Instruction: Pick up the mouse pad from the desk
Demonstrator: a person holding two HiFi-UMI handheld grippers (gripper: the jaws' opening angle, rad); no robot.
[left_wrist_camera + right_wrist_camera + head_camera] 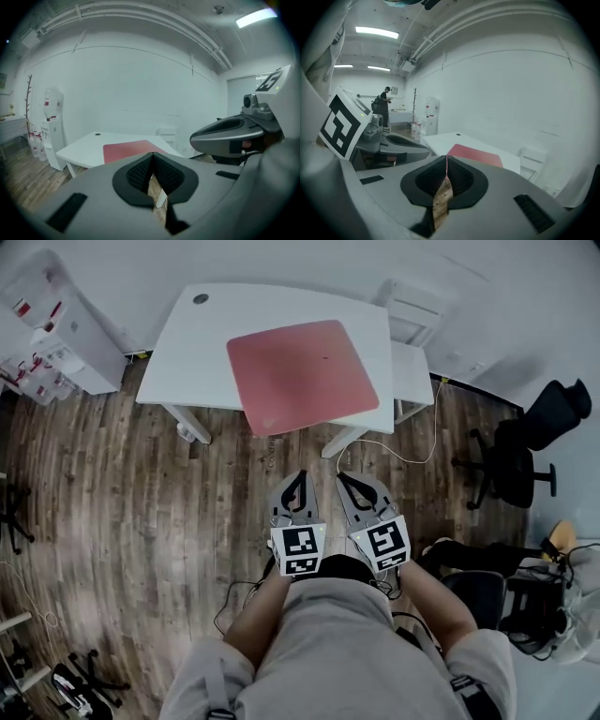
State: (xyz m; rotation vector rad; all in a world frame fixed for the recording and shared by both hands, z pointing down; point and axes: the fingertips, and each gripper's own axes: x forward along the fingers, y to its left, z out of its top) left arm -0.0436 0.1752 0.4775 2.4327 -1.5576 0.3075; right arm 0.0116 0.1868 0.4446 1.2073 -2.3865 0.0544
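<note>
A large red mouse pad (pixel 302 374) lies flat on the white desk (pixel 197 357), toward its right half, reaching the desk's near edge. It also shows as a red sheet (pixel 129 150) in the left gripper view and the mouse pad (pixel 477 154) in the right gripper view. Both grippers hang side by side over the wooden floor, well short of the desk. My left gripper (pixel 297 474) is shut with nothing between its jaws. My right gripper (pixel 347 476) is shut and empty too. Each points toward the desk.
A white chair (pixel 411 352) stands at the desk's right end. A white water dispenser and shelves (pixel 56 329) stand at the left. A black office chair (pixel 525 442) is at the right. Cables (pixel 398 457) trail over the floor. A person (pixel 383 108) stands far off.
</note>
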